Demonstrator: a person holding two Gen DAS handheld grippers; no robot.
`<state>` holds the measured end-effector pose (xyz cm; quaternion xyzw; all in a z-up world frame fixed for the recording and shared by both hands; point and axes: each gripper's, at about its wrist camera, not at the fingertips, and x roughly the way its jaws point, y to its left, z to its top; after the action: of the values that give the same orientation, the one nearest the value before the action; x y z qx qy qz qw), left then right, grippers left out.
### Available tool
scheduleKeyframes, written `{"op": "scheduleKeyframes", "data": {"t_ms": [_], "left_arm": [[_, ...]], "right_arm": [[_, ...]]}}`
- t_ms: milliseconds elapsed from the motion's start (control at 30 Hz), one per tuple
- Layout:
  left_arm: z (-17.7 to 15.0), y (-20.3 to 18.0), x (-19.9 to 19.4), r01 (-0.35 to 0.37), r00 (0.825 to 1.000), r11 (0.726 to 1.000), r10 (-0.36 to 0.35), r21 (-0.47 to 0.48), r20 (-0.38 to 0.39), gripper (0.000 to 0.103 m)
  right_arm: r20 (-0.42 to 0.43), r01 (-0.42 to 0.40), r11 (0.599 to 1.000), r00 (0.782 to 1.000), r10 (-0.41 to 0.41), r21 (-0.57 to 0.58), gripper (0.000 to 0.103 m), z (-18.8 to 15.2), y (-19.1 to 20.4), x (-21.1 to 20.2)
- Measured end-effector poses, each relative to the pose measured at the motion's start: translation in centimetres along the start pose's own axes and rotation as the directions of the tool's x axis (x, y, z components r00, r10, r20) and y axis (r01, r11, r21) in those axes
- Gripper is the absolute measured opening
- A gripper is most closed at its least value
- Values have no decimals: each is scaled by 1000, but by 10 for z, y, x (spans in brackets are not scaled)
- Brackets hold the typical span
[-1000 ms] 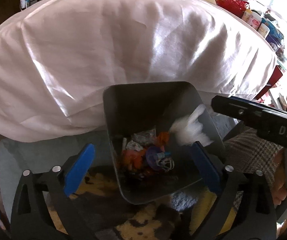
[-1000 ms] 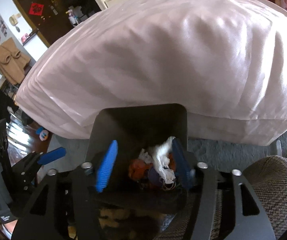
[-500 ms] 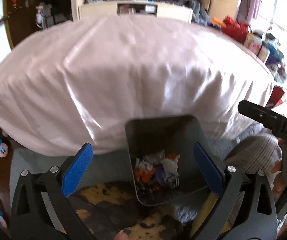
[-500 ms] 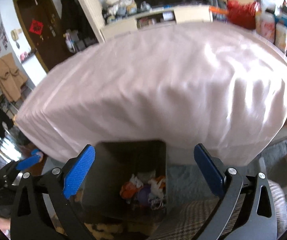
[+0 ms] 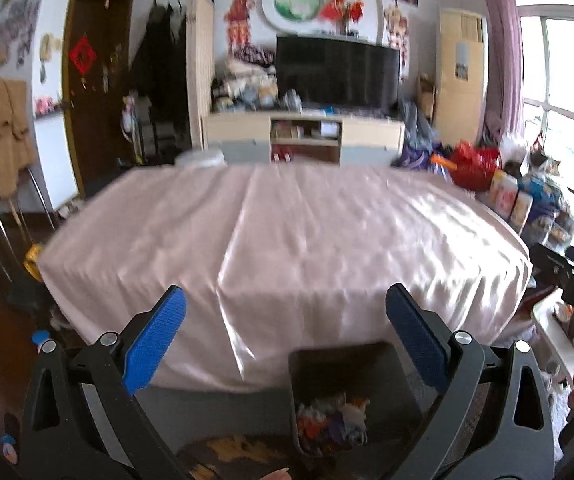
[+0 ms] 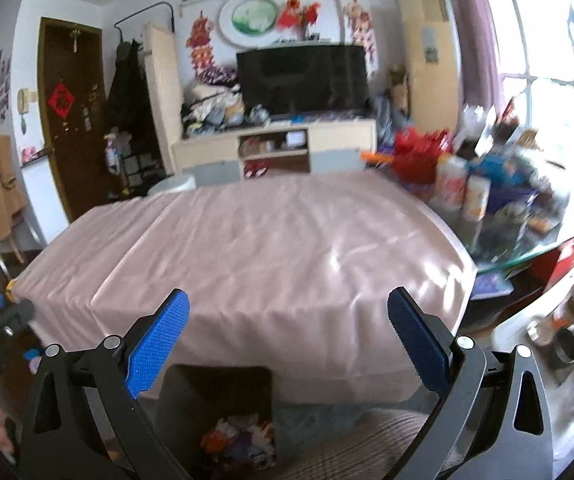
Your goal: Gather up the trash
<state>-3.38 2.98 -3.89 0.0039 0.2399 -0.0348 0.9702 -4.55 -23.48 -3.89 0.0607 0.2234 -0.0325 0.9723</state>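
Grippers up, bin below: both of my tools have lifted away from the dark grey trash bin (image 5: 351, 364), which a second ago filled each view and now sits low in frame on the floor, against the near side of the pink-covered table (image 5: 287, 240). My left gripper (image 5: 285, 344) stands with its blue pads spread wide and nothing between them. My right gripper (image 6: 287, 340) is likewise wide open and empty; a second ago it was narrowed over a white wad of tissue at the bin's mouth. That wad now appears to lie among the crumpled litter (image 5: 333, 420) at the bottom of the bin, a heap of white, orange and purple scraps, seen again in the right view (image 6: 241, 440).

I judge that drop done, the piece collected. As far as these blurred frames show, the tablecloth looks bare, so I cannot tell whether more trash remains. The cluttered glass side table (image 6: 527, 256) to the right holds bottles and packets, too smeared to sort rubbish from goods. Both views now take in the television (image 5: 337, 72) across the room, a stance that suits scanning for the next piece.
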Motion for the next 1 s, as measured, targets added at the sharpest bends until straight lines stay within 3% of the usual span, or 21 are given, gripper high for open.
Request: {"op": "scheduleKeyframes", "data": {"t_ms": [267,1000], "left_arm": [[22,-5,-33,-46,990,999,47,-9,132,95],[19,-8,-34,-29,991,1000,28,5,135,95]], "right_arm": [[122,75,997,990,-71,-31,100,11,-1,-34],[124,85,996,989,-81,-26,100,8,-3,-34]]}}
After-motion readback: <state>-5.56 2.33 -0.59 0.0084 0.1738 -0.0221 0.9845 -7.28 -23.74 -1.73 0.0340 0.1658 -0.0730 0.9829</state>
